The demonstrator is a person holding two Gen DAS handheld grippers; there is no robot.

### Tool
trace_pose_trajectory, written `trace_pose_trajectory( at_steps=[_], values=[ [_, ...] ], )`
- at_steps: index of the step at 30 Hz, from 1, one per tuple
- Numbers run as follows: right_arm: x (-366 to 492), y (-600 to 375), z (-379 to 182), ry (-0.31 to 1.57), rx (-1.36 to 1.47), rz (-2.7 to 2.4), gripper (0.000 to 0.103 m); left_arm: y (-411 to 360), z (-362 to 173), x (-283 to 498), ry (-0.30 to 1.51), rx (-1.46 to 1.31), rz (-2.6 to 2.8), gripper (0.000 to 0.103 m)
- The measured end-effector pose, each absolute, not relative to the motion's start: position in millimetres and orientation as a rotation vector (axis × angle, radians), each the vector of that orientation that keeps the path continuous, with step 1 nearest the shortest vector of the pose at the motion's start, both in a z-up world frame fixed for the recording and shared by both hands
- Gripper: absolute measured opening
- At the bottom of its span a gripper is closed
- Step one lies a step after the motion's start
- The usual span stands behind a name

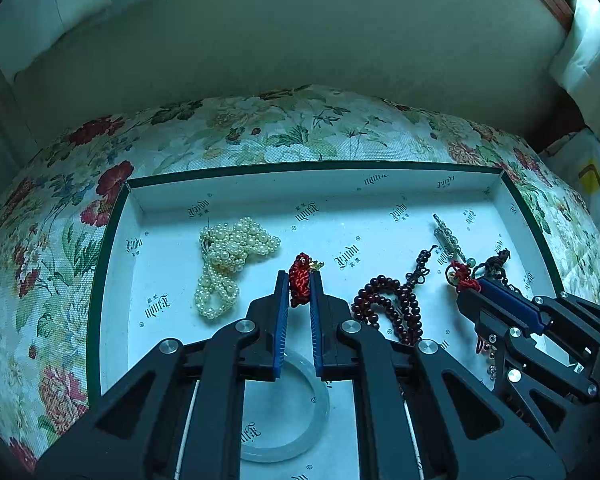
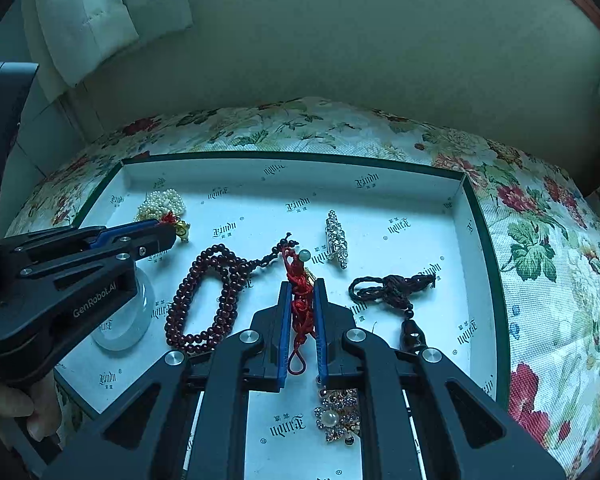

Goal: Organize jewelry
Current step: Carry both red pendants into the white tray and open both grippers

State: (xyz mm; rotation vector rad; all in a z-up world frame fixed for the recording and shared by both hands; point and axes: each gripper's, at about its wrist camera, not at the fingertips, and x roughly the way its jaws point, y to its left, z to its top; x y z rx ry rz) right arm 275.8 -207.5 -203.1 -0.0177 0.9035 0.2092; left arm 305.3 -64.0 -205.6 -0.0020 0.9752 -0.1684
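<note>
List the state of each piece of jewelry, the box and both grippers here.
left gripper: shut on a red knotted cord
right gripper: shut on a red cord charm
pearl strands: heaped in box
dark bead string: loose in box
jade bangle: flat
box: open

A desk (image 1: pixel 284 128) covered with a floral cloth (image 2: pixel 540 240) fills the middle of both views, from the left edge to the right, in front of a plain pale wall. Directly on the cloth lies one thing: a shallow white box lid (image 1: pixel 260 184) with a dark green rim, printed all over with a small repeated logo. It sits square in the centre of the frame, the flowered cloth showing around its far, left and right sides.
</note>
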Motion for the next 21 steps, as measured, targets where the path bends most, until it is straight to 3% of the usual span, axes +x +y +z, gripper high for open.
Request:
trace_pose_trajectory(
  at_steps=[3, 8, 13, 14, 16, 21],
  values=[
    [277, -208, -205, 0.908, -0.011, 0.209, 0.012, -63, -206, 306, 0.972, 0.003, -0.166, 0.016],
    [277, -209, -206, 0.912, 0.006, 0.204, 0.013, -61, -205, 304, 0.960, 0.006, -0.158, 0.044],
    [276, -212, -205, 0.916, 0.017, 0.207, 0.013, -58, -202, 303, 0.955, 0.010, -0.153, 0.051],
    [276, -213, -205, 0.916, 0.019, 0.210, 0.017, -56, -202, 302, 0.955, 0.010, -0.151, 0.052],
    [274, -214, -202, 0.903, 0.026, 0.202, 0.058, -54, -201, 302, 0.954, 0.006, -0.148, 0.054],
    [271, -213, -197, 0.880, 0.024, 0.196, 0.061, -51, -201, 302, 0.962, 0.001, -0.143, 0.055]
  ],
)
